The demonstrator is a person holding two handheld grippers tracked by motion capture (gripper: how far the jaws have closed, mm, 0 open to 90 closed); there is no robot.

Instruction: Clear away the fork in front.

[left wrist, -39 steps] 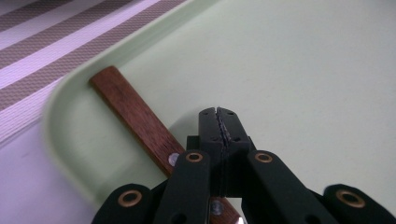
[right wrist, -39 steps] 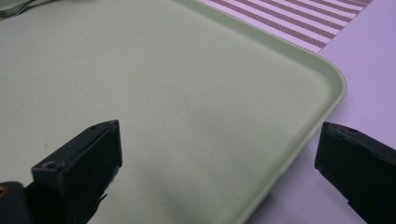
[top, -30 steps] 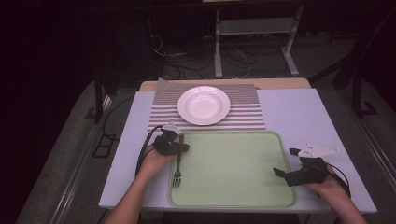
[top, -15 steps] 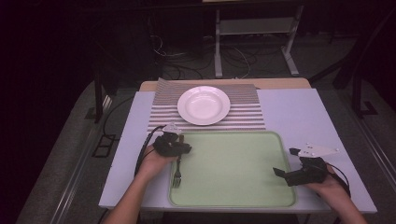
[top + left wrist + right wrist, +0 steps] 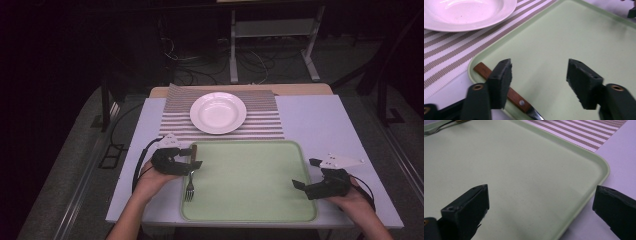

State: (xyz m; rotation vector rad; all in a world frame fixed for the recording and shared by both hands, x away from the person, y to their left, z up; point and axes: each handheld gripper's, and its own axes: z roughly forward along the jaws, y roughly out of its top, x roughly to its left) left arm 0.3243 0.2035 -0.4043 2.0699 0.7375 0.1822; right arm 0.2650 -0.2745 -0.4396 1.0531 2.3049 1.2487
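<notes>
now the left gripper (image 5: pixel 192 156) has just been opening, jaws apart with nothing between them, just above the fork (image 5: pixel 190 186). fork lies on the tray's (image 5: pixel 250 215) left edge, wooden handle toward the plate (image 5: pixel 218 112). right gripper (image 5: pixel 301 173) jaws wide apart over tray's right edge.

I counted one fork (image 5: pixel 190 186), one tray (image 5: pixel 250 212), one plate (image 5: pixel 218 112), one striped placemat (image 5: pixel 265 127) (and my two grippers).

White-topped table (image 5: pixel 310 120) fills the frame centre; striped placemat (image 5: pixel 265 127) lies at its upper middle, a white plate (image 5: pixel 218 112) on that; green tray (image 5: pixel 250 180) lies lower centre, just below the mat, a fork (image 5: pixel 190 187) at its left edge.
</notes>
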